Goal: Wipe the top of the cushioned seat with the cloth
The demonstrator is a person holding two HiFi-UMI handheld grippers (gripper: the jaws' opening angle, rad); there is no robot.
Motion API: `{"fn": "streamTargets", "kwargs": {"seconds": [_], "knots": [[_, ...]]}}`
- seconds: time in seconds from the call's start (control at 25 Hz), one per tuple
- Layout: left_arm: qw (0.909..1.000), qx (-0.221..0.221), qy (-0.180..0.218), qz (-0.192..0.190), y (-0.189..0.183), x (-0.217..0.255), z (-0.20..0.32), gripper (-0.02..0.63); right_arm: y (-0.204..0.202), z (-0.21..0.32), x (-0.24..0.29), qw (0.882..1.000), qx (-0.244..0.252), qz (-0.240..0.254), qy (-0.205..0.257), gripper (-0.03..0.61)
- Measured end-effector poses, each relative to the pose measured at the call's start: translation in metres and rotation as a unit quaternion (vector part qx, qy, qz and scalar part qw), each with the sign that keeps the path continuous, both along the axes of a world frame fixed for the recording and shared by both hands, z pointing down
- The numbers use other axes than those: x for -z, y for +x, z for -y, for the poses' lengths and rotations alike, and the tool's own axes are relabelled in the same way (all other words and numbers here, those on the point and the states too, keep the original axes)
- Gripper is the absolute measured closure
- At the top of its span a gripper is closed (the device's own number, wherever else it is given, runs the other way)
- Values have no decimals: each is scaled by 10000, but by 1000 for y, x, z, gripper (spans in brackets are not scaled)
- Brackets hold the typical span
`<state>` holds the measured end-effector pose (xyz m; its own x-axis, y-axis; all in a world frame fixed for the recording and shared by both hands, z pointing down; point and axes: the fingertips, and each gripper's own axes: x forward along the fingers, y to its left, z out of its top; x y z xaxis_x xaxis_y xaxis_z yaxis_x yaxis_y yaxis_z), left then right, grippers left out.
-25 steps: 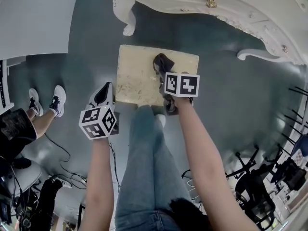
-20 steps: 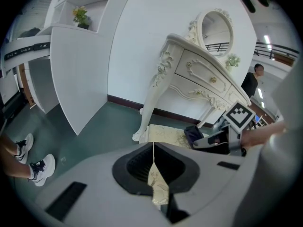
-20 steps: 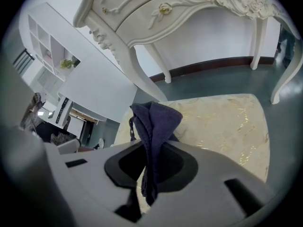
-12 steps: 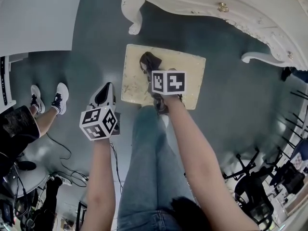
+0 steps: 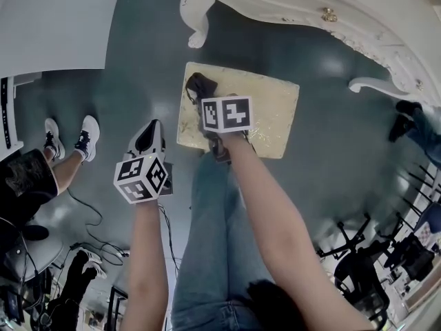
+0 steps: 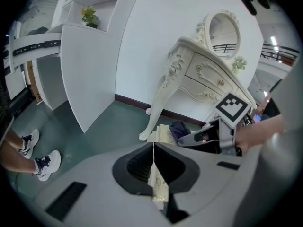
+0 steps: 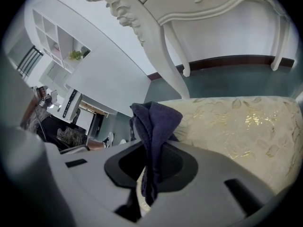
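**Cloth has slid over to the seat's left side**

Closest to the camera are the person's legs in blue jeans (image 5: 213,240). Just past them, at 9 o'clock from the legs, the left gripper (image 5: 147,135) hangs over the green floor. Its jaws are pressed together with nothing between them.

The right gripper (image 7: 152,164) is out over the cream, gold-patterned cushioned seat (image 5: 272,112). Its jaws are pinched tight on the dark blue folded cloth (image 7: 154,122). A second ago the cloth lay near the middle of the seat top. Now it sits at the seat's 10 o'clock corner, so the wipe has swept across to the left. I think the middle and left are wiped, and the 3 o'clock side may still need a pass.

Past the seat, at 12 o'clock, stands a white carved table leg (image 5: 196,12).

I can't read any words anywhere. Each gripper's cube only has black and white square marks.
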<state>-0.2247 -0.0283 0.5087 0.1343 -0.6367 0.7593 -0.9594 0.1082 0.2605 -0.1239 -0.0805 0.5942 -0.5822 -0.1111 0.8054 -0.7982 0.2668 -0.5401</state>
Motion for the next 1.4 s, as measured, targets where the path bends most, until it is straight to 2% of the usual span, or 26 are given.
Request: {"fn": "streamTargets", "kwargs": {"seconds": [0.52,0.72,1.08,1.4], "knots": [[9999,71,-38,114,-15,5,0,607,-47,-2,2,9992,324,245,39,540],[9999,6,-33,127,-9,6,5,607,-47,2,13,9978,41,648,130,540],[9997,-257,9,54,26,11,11,607,-10,2,52,9907,-274,1233,499,538],[9982,-586,142,17,59,6,7,607,55,-17,67,9890,-597,1141,731,538]]}}
